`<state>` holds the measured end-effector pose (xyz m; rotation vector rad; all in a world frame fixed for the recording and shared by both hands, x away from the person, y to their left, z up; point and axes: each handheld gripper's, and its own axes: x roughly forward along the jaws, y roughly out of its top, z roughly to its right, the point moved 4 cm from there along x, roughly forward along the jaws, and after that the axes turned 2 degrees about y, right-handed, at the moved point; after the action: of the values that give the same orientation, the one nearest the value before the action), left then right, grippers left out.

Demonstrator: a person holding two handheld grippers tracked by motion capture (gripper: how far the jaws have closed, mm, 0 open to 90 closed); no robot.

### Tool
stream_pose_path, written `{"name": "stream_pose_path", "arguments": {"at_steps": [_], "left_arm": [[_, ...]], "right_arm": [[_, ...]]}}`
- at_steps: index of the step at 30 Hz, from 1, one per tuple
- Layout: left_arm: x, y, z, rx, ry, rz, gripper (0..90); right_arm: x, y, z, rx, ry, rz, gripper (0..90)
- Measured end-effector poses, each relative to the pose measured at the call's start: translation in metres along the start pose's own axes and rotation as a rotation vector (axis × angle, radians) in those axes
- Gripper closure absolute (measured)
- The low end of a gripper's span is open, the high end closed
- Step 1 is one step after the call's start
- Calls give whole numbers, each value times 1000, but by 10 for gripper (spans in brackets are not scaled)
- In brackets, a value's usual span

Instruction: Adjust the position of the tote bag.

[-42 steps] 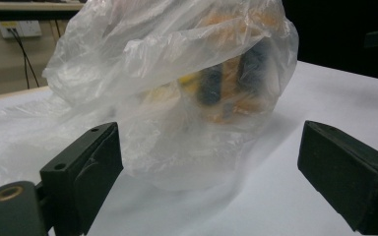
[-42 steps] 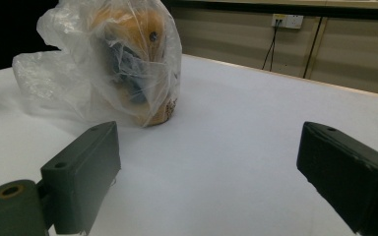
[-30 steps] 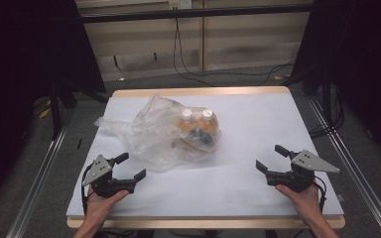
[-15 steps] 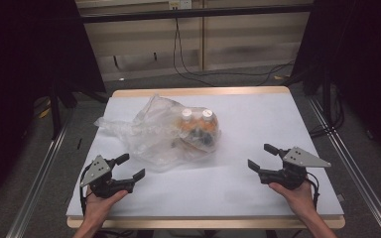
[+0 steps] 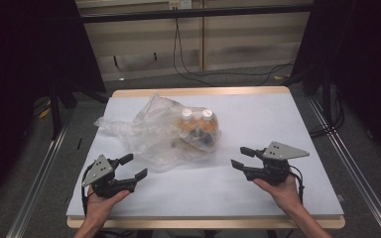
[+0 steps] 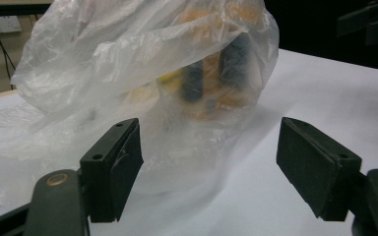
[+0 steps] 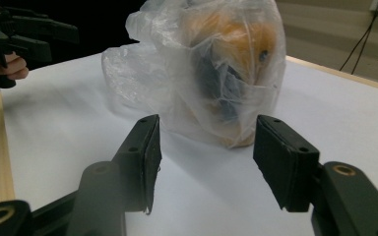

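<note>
Clear crinkly plastic bag lies in the middle of the white table, with bare room on every side. Two white-capped bottles sit inside. Left gripper and right gripper wait near the front edge, jaws apart, just closing a bit, holding nothing.

Cloudy plastic bag blurs the orange bottles inside.

Dim, dark-edged room; bright white table; soft blur up close.
</note>
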<state>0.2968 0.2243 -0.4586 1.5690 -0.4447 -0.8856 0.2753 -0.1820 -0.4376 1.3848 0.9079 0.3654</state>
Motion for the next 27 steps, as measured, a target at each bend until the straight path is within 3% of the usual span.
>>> {"name": "stream_pose_path", "arguments": {"at_steps": [13, 20, 23, 27], "left_arm": [[-4, 0, -8, -26, -10, 8, 414], [-3, -1, -10, -35, -15, -5, 443], [-4, -2, -11, -49, -14, 1, 445], [-5, -5, -13, -63, -10, -11, 449]], "right_arm": [[56, 32, -21, -9, 120, -27, 534], [86, 49, -37, -32, 186, -37, 551], [99, 55, -41, -42, 175, -60, 553], [112, 60, -46, -44, 194, -58, 562]]}}
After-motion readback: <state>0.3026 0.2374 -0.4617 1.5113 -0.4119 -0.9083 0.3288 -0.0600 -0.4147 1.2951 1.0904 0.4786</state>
